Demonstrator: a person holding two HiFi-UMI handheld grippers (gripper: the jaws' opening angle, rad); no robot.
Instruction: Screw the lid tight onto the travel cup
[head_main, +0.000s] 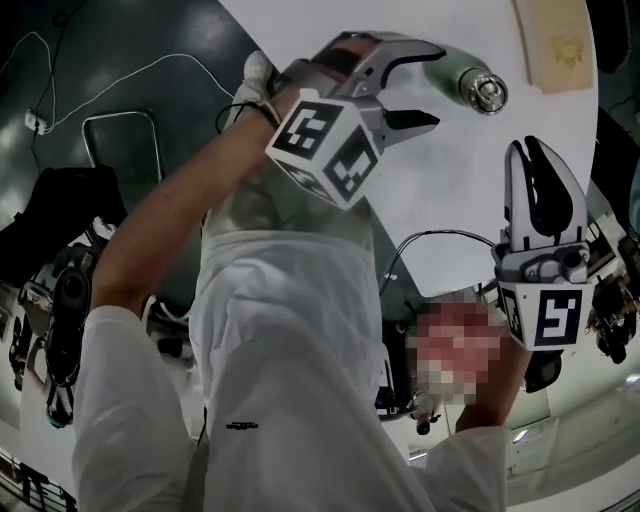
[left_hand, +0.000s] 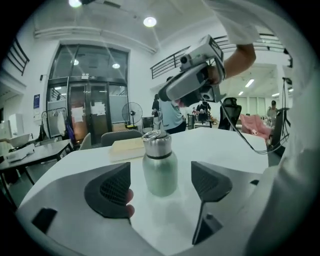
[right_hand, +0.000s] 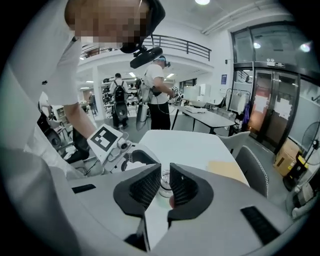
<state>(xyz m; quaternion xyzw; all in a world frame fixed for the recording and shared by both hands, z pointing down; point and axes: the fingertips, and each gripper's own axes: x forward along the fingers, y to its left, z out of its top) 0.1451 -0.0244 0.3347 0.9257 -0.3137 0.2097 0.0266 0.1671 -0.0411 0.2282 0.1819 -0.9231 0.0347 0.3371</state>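
- Two claws, neither holding anything: left gripper (left_hand: 161, 172) has its jaws wide apart, right gripper (right_hand: 165, 182) has its jaws almost together on nothing.
- Travel cup (left_hand: 160, 170) stands upright on the white table (left_hand: 225, 145), in the gap just past the left jaw tips, untouched. The lid (left_hand: 156, 137) is seated on top.
- Step: probably between twists or finished; tightness can't be told. If not finished, next the left clamps the body and the right turns the lid.
- Left arm (head_main: 170, 220) reaches far over the table. The right gripper is held nearer, at right, jaws pointing far.
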